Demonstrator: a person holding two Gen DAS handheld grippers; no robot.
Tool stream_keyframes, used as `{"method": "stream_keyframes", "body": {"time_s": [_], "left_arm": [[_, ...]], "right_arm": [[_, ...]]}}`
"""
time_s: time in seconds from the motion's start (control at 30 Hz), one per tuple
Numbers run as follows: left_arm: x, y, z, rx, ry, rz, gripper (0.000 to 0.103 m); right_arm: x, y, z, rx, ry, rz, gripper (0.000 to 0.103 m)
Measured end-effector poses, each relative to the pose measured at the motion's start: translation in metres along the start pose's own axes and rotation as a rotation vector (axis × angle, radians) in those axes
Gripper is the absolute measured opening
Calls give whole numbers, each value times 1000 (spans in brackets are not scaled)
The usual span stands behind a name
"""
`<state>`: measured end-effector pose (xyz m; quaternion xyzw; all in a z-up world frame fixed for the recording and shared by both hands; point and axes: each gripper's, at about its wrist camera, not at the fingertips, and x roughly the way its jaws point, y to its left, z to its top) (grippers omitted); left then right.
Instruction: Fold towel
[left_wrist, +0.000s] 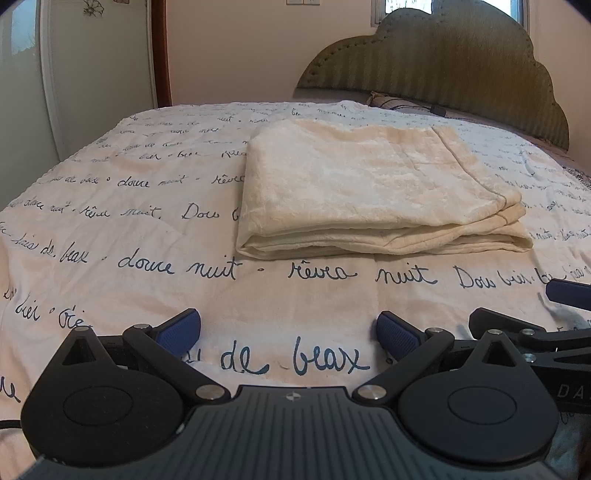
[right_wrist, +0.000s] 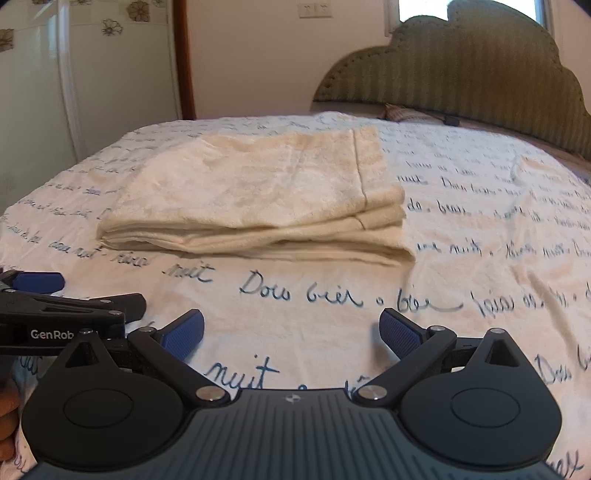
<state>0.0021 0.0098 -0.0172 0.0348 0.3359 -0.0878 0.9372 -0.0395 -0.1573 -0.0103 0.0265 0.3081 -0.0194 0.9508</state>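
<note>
A cream towel (left_wrist: 369, 188) lies folded into a thick rectangle on the bed, its layered edges facing me; in the right wrist view the towel (right_wrist: 255, 195) sits left of centre. My left gripper (left_wrist: 288, 334) hovers open over the bedspread, short of the towel's near edge, with nothing between its blue pads. My right gripper (right_wrist: 291, 334) is open too, equally near the front and empty. Each gripper shows at the edge of the other's view: the right one (left_wrist: 546, 317) at lower right, the left one (right_wrist: 55, 299) at lower left.
The white bedspread (left_wrist: 147, 229) with blue handwriting covers the bed. A green padded headboard (left_wrist: 461, 62) stands at the back right, with a small patterned pillow (right_wrist: 402, 112) below it. A pale wardrobe (right_wrist: 74, 74) stands beyond the bed's left side. Fingers of a hand (right_wrist: 7, 424) show at lower left.
</note>
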Motion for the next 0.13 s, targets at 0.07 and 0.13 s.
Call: {"method": "stream_keyframes", "body": {"time_s": [0.07,0.13], "left_arm": [[-6,6,2,-14,-11,5,103],[-14,17,5,-29,-19,8,103]], "right_arm": [[-9,3,5,-62,-39,15,102],[-20,6,13,-156,-91,58,102]]}}
